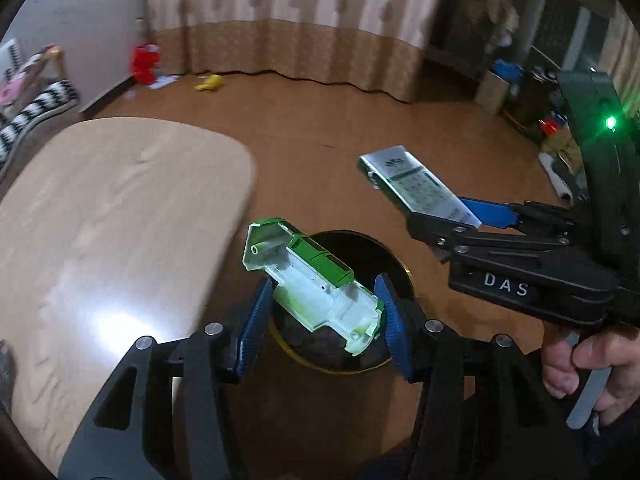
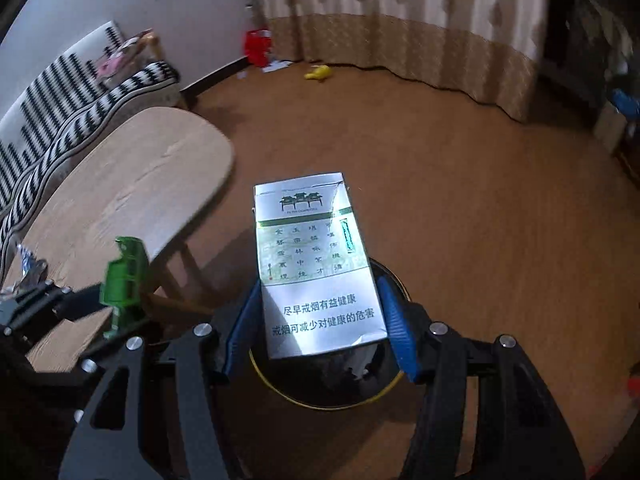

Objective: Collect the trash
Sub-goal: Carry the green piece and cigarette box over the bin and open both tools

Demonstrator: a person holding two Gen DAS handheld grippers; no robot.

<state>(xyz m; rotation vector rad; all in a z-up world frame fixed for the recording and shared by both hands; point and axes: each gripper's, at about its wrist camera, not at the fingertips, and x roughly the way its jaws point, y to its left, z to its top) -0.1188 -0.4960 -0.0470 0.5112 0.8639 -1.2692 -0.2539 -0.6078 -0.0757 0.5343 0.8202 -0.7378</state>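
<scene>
Both claws hang over the black bin, the left gripper clamped on a green plastic shell, the right gripper on a cigarette pack; next, probably, letting go.

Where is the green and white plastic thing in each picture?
Left wrist view: the green and white plastic piece sits low in the middle, clamped in the left gripper, over the dark bin.
Right wrist view: same piece, seen edge-on at the lower left, beside the cigarette pack.
Shared landmark: the wooden table.
</scene>
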